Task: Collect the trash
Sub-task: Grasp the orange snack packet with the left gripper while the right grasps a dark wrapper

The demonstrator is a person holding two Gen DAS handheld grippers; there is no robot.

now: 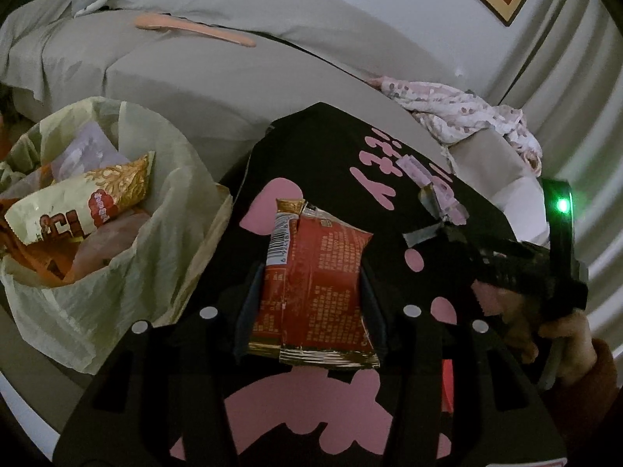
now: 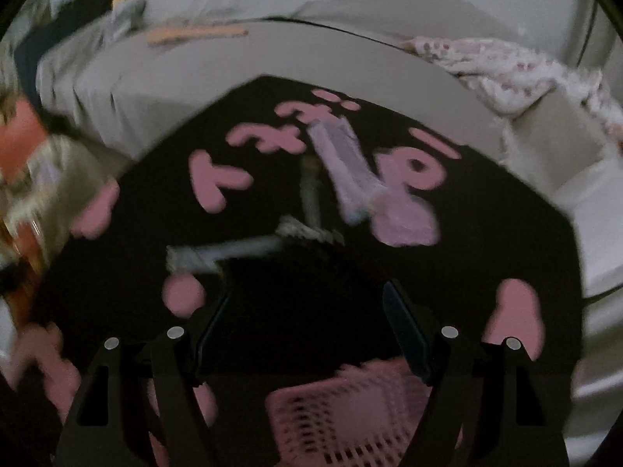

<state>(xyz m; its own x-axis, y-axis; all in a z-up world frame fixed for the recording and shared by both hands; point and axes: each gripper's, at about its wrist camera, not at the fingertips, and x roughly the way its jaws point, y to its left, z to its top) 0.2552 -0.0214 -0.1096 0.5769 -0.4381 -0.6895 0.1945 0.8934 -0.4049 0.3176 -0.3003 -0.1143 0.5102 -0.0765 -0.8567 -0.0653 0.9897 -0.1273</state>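
Red snack wrapper (image 1: 315,288), barcode, gold crimped ends, clamped in left gripper (image 1: 309,299)

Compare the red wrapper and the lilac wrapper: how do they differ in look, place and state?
The red wrapper is broad, with a barcode and printed text; the lilac wrapper is a narrow pale strip. The red one is clamped in the left gripper, lifted; the lilac one lies loose on the black cloth, ungripped. The red one is nearer the trash bag. Both are snack trash not yet bagged.
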